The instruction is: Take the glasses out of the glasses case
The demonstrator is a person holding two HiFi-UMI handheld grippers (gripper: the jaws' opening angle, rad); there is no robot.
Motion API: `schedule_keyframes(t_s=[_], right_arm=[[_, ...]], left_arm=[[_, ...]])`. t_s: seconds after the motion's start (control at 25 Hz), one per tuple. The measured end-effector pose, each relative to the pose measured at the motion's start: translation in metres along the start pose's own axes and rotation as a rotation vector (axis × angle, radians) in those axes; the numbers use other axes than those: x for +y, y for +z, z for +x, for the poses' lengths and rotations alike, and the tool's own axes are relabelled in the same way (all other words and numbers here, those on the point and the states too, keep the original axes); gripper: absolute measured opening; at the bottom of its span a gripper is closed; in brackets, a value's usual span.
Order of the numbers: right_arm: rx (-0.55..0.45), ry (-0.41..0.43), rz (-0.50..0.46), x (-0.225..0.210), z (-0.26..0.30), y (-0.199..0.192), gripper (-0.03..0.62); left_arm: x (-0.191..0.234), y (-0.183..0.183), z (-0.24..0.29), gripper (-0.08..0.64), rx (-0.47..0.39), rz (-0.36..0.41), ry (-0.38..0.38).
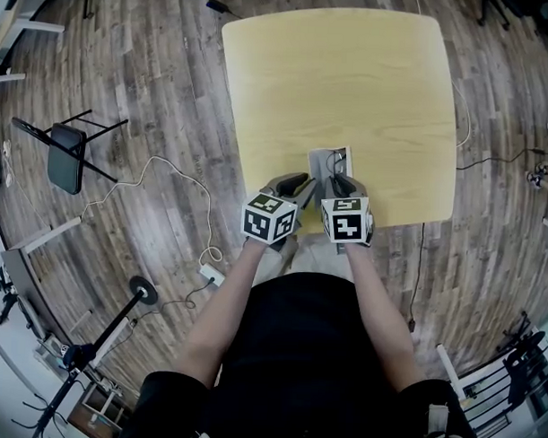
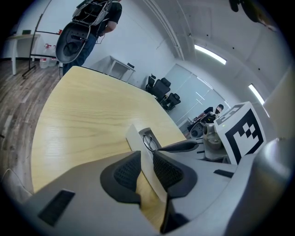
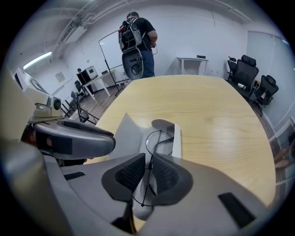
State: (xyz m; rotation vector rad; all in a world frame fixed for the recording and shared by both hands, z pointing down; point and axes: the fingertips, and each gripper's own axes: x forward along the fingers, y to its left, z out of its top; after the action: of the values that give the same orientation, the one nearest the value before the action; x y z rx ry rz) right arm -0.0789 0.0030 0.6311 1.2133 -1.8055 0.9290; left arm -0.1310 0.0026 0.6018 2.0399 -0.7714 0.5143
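In the head view, the glasses case [image 1: 331,158] is seen open near the near edge of the table [image 1: 351,73], with the left gripper [image 1: 302,181] and the right gripper [image 1: 342,181] both at it. In the left gripper view, the case's pale flap [image 2: 138,140] is pinched between nearly closed jaws. In the right gripper view, the glasses [image 3: 159,138], lying in the case, are clamped by their thin wire frame. The frame could be bent if it is pulled while a lens is snagged, and the case dragged along if the flap slips free.
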Motion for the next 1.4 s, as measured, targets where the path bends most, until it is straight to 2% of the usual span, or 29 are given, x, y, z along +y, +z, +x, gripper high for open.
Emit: schedule_keyframes(t_s=[0.2, 0.36, 0.8, 1.4], right_arm=[[0.012, -0.007, -0.009, 0.001, -0.001, -0.001, 0.029], [0.006, 0.015, -0.012, 0.002, -0.004, 0.003, 0.028], [-0.049, 0.162, 0.076, 0.008, -0.028, 0.016, 0.025], [-0.167, 0.257, 0.057, -0.026, -0.078, 0.043, 0.025]], left_arm=[[-0.001, -0.001, -0.002, 0.098, 0.003, -0.001, -0.001], [0.0, -0.002, -0.003, 0.098, 0.003, -0.006, 0.006], [-0.008, -0.008, -0.009, 0.097, -0.004, -0.006, 0.06], [-0.03, 0.013, -0.011, 0.098, -0.094, -0.013, 0.148]])
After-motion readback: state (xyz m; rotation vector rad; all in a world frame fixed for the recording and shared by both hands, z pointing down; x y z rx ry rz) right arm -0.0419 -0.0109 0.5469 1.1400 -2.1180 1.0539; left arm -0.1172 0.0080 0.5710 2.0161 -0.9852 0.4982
